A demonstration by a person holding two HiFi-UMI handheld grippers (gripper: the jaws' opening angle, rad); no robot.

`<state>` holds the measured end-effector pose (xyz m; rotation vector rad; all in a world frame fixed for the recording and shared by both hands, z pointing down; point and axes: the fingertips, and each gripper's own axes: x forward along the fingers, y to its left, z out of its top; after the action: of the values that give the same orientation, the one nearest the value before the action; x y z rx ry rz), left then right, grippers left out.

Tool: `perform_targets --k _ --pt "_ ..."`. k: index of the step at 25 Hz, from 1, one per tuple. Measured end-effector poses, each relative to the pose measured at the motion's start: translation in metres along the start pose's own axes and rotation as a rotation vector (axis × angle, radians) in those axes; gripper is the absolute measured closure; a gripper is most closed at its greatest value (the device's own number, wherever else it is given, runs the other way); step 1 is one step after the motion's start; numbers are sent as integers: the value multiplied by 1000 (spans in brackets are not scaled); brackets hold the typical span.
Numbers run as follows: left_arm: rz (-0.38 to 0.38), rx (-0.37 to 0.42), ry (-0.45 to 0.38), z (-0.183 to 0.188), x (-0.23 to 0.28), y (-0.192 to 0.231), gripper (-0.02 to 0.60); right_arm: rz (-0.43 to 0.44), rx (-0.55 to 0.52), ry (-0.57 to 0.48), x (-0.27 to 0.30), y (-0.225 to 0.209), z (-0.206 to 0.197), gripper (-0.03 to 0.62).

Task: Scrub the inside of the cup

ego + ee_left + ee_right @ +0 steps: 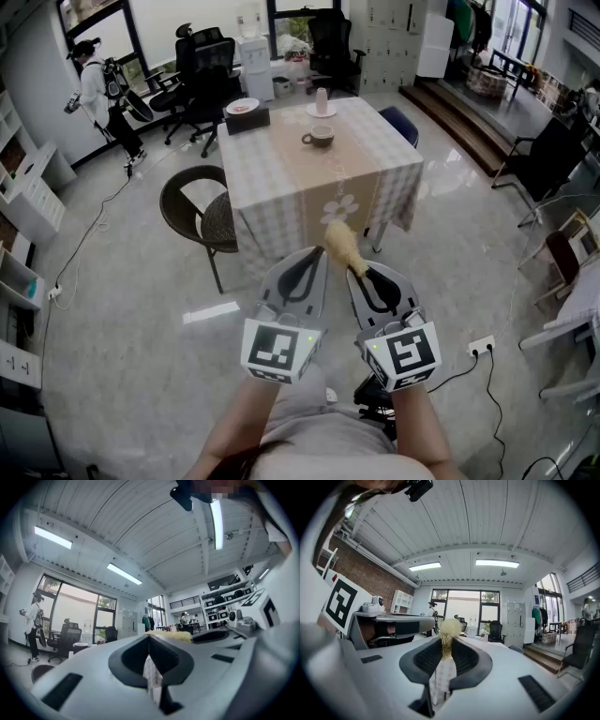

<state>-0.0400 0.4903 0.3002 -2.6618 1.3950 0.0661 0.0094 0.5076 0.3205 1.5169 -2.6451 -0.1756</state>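
Observation:
A brown cup (pixel 318 138) on a saucer stands on the checked tablecloth of the table (pixel 281 187), well ahead of both grippers. My right gripper (pixel 359 272) is shut on the stem of a yellow fluffy brush (pixel 342 246), whose head sticks out past the jaws toward the table. The right gripper view shows the brush (pixel 449 630) pinched between the ribbed pads of that gripper (pixel 446 641). Beside it my left gripper (pixel 317 251) is shut with nothing in it, and in its own view the jaws of the left gripper (pixel 149 637) meet. Both are held level over the floor, short of the table.
A tissue box (pixel 247 119), a plate and a small pink cup on a dish (pixel 322 101) share the table. A round brown chair (pixel 202 211) stands at its left and a blue chair (pixel 398 122) at its right. Office chairs (pixel 202 66) and a person (pixel 98 94) are at the back left.

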Motion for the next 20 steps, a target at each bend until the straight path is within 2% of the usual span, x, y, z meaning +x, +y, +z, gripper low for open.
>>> perform_targets --k 13,20 --pt "-12 46 7 -6 49 36 569 8 5 -6 50 -30 -1 534" --pt "-16 48 31 -17 88 70 569 -11 69 -24 92 -55 -2 533"
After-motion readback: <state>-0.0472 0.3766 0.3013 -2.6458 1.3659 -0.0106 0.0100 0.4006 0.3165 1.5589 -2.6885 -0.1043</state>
